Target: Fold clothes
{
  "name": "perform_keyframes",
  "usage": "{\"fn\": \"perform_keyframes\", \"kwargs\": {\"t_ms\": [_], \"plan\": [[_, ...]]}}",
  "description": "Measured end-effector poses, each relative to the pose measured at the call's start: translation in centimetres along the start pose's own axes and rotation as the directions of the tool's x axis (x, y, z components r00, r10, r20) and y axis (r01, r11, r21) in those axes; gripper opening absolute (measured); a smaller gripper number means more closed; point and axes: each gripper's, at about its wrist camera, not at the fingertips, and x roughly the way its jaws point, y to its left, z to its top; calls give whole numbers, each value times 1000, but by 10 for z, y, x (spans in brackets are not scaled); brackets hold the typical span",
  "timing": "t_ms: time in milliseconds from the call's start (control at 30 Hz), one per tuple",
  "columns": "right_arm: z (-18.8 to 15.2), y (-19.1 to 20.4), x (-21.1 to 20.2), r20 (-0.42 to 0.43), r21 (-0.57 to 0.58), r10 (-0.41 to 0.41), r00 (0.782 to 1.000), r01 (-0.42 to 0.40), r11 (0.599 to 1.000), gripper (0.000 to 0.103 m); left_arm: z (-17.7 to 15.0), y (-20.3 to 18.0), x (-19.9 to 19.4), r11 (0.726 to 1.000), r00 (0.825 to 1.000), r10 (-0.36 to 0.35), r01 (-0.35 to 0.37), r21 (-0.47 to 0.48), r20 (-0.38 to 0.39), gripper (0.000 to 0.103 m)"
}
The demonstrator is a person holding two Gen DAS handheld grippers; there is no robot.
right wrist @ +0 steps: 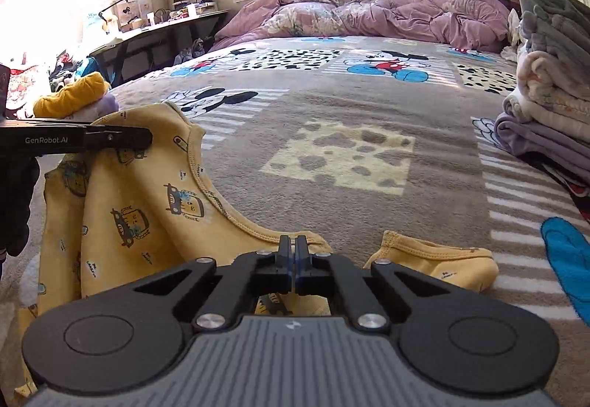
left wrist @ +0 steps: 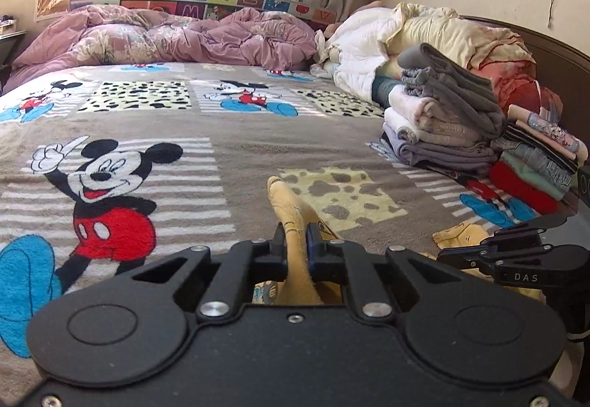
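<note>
A small yellow child's garment (right wrist: 147,200) printed with cartoon cars hangs between my two grippers above the Mickey Mouse blanket (right wrist: 332,104). My left gripper (left wrist: 295,233) is shut on a fold of the yellow cloth (left wrist: 291,211), which sticks up between its fingers. It also shows in the right wrist view (right wrist: 143,137) at the left, pinching the garment's upper edge. My right gripper (right wrist: 294,244) is shut on the garment's hem, and it shows in the left wrist view (left wrist: 490,244) at the right. A yellow sleeve (right wrist: 435,259) lies on the blanket.
A stack of folded clothes (left wrist: 442,119) stands at the right of the bed, with a lower pile (left wrist: 534,163) beside it. A crumpled purple duvet (left wrist: 166,38) lies at the far end. A cluttered desk (right wrist: 155,27) stands left of the bed.
</note>
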Motion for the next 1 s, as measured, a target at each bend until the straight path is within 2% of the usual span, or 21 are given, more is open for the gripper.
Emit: {"fn": "perform_keyframes", "kwargs": {"t_ms": [133, 200, 267, 300, 433, 467, 533, 600, 667, 900, 1000], "plan": [[6, -5, 4, -8, 15, -4, 1000, 4, 1000, 3, 10, 0, 11, 1000, 998, -16, 16, 9, 53, 7], [9, -8, 6, -12, 22, -6, 1000, 6, 1000, 10, 8, 1, 21, 1000, 1000, -5, 4, 19, 28, 7], [12, -10, 8, -16, 30, -8, 1000, 8, 1000, 74, 3, 4, 26, 1000, 1000, 12, -12, 24, -7, 7], [13, -12, 9, -18, 33, -9, 1000, 9, 999, 83, 1, 5, 26, 999, 1000, 16, -15, 35, -27, 7], [11, -8, 11, -39, 16, 20, 999, -19, 1000, 72, -3, 10, 24, 999, 998, 12, -10, 40, -60, 7], [9, -6, 12, -45, 9, 30, 999, -29, 1000, 55, -4, 11, 23, 999, 998, 13, -11, 36, -63, 7], [7, -2, 12, -49, -18, 33, 998, -33, 999, 47, -5, 9, 25, 999, 997, 19, -16, 41, -70, 7], [6, 0, 10, -36, -41, 20, 999, -21, 999, 34, -5, 8, 25, 999, 997, 21, -17, 46, -72, 7], [8, -2, 5, -15, -37, 15, 1000, -15, 999, 13, -5, 8, 23, 999, 998, 16, -13, 44, -68, 7], [30, -6, -18, 117, -17, -34, 993, 36, 999, 8, 3, 11, 16, 1000, 1000, -1, 1, -1, -4, 7], [51, -7, -20, 160, -55, -70, 985, 80, 995, 8, 10, 13, 20, 1000, 999, 11, -10, -14, 44, 7]]}}
